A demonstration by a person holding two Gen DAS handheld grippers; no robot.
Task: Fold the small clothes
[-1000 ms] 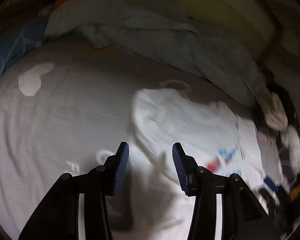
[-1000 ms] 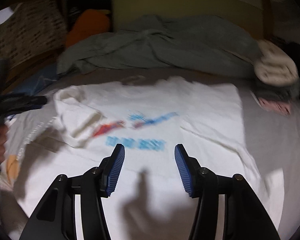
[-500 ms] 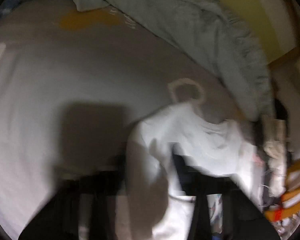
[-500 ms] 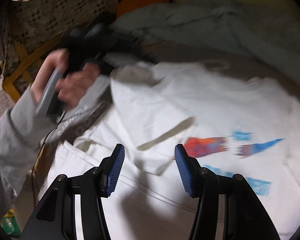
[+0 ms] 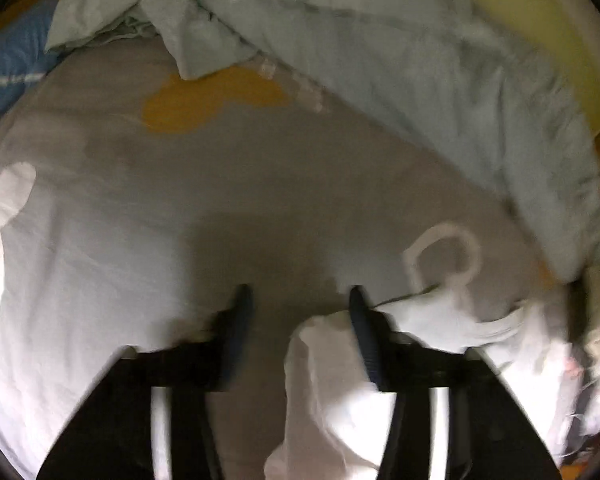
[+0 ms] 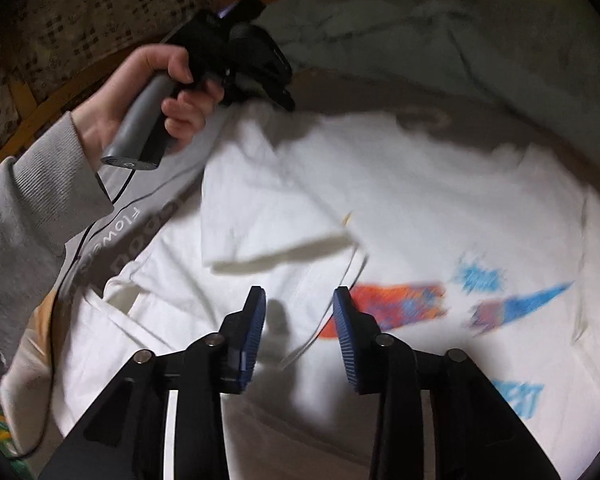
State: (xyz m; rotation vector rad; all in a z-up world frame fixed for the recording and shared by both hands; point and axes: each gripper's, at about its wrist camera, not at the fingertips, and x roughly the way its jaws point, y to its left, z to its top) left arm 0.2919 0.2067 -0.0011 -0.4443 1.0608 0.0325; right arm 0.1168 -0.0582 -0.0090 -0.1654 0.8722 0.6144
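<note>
Just been opening up again on the left gripper (image 5: 296, 320) after a quick squeeze half a second back, jaws spread now with nothing pinched, only bedsheet (image 5: 160, 208) showing through the gap and the sleeve (image 6: 268, 216) edge bunching right beside one finger. Looking like a sleeve fold just dropped: a second ago lying out to the side, now lying folded over the white t-shirt (image 6: 440, 200) chest, near the orange and blue print (image 6: 404, 308). Meaning one side fold roughly done, other sleeve and bottom hem probably waiting. Hovering over the lower left part of the shirt with the right gripper (image 6: 300, 332), fingers spread about halfway, closing a touch over the last half second, not gripping any cloth as far as visible. Spreading across the bed, print side up, a bit rumpled. Crowding the far side: a heap of pale green blanket (image 5: 380, 60), and some clutter at the right edge, too blurry to name. Possibly getting in the way of the next fold: the left hand (image 6: 140, 92) and its grey sleeve cuff (image 6: 32, 200) over the shirt's corner.
</note>
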